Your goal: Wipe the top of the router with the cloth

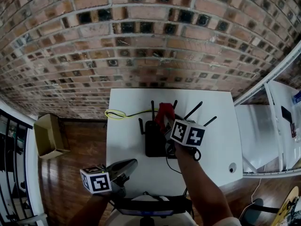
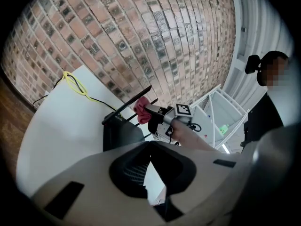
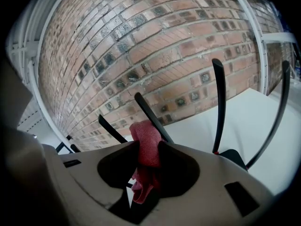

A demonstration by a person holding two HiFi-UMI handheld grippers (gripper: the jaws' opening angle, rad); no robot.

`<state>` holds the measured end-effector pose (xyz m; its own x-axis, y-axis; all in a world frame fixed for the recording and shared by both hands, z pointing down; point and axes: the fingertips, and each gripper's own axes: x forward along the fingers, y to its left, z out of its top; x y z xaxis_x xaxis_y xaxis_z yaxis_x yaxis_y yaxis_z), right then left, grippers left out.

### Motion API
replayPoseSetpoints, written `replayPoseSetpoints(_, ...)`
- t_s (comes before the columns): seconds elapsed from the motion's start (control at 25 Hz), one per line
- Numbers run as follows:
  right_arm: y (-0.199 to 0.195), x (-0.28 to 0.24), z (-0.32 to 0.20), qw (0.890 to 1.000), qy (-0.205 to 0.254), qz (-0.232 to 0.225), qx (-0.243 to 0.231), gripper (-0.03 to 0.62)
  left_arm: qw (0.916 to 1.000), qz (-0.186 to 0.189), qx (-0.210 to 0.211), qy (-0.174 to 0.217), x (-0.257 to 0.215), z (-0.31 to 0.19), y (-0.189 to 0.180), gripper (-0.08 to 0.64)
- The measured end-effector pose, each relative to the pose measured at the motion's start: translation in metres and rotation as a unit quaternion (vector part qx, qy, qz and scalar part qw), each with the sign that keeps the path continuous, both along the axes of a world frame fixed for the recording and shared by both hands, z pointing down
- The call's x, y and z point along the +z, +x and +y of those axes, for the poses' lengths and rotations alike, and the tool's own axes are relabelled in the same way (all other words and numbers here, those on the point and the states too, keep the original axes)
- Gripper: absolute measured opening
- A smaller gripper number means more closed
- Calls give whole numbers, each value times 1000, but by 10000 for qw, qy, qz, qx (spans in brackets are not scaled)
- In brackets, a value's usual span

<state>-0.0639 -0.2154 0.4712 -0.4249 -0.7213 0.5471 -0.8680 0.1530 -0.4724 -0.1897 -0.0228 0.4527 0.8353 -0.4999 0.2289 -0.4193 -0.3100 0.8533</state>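
Cardboard box (image 1: 49,135) seen on wooden floor, left of white counter (image 1: 124,140). Left claw (image 2: 149,144) held at counter's near edge, tips pressed together, nothing gripped. Yellow cable (image 1: 115,113) looped at counter's far left. Black router (image 1: 154,140) placed mid-counter, antennas raised. Red cloth (image 3: 145,134) pinched in right claw (image 3: 148,146), held over router's rear edge among antennas; contact with top not discernible.

The router (image 1: 154,144) stands in the middle of the desk (image 1: 124,145), with a cable (image 1: 115,113) behind it to the left. A box (image 1: 49,135) sits on the floor (image 1: 82,149) left of the desk.
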Motion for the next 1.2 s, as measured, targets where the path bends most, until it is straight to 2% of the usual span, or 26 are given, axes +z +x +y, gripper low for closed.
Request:
replayPoseSetpoints(0.24, 6, 43, 6, 9984, -556, 84, 11, 143, 10000, -21, -72, 2, 1, 1, -7, 24)
replayPoseSetpoints(0.64, 16, 86, 17, 9930, -1076, 479, -62, 143, 9999, 2, -121, 18, -4, 2, -7, 23)
replayPoseSetpoints(0.8, 18, 82, 21, 9936, -1020, 467, -138, 143, 10000, -17, -56, 22, -6, 3, -3, 25)
replayPoseSetpoints(1.04, 25, 49, 32, 9974, -531, 362, -328, 143, 9999, 20, 98, 32, -6, 3, 10, 23)
replayPoseSetpoints(1.2, 40, 30, 40, 9986, -305, 353, -267, 143, 9997, 30, 253, 30, -6, 6, 22, 23)
